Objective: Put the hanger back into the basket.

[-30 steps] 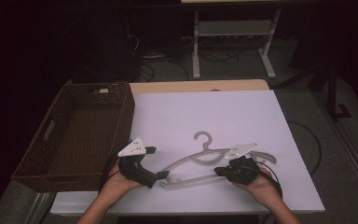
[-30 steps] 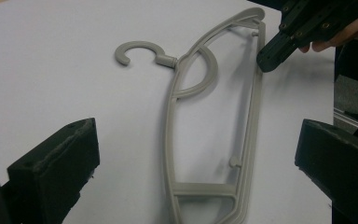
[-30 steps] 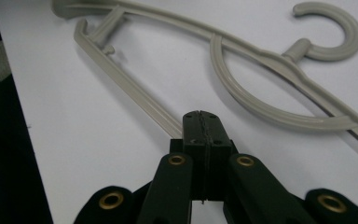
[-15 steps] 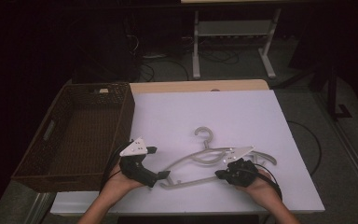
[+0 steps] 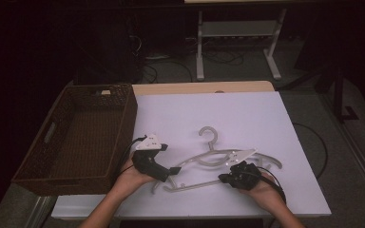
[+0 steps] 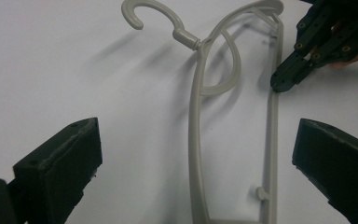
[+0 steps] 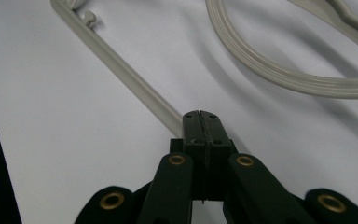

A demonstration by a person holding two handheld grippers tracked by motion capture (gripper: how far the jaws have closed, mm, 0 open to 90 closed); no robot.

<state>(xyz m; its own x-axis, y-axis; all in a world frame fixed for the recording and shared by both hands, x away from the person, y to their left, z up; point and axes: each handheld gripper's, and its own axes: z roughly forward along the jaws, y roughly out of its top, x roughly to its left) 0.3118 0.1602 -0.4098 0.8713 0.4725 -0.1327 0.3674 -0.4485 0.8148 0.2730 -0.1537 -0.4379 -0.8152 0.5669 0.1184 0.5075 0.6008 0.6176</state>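
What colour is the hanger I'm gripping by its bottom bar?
Pale grey-beige plastic all over, hook included. The hanger shows best in the left gripper view, against the white table.

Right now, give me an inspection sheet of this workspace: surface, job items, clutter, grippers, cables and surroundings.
Surface: white table top, flat, bare apart from the hanger.
Job's things: grey plastic hanger lying flat, hook pointing away from the person; brown wicker basket at the table's left edge, looks empty.
Clutter: nothing seen.
Grippers: left gripper open, its fingers straddling the hanger's end without touching; right gripper shut on the hanger's lower bar.
Cables: black cable trailing from the left gripper; another loops off the table's right side.
Surroundings: dark floor, a white metal stand beyond the table.
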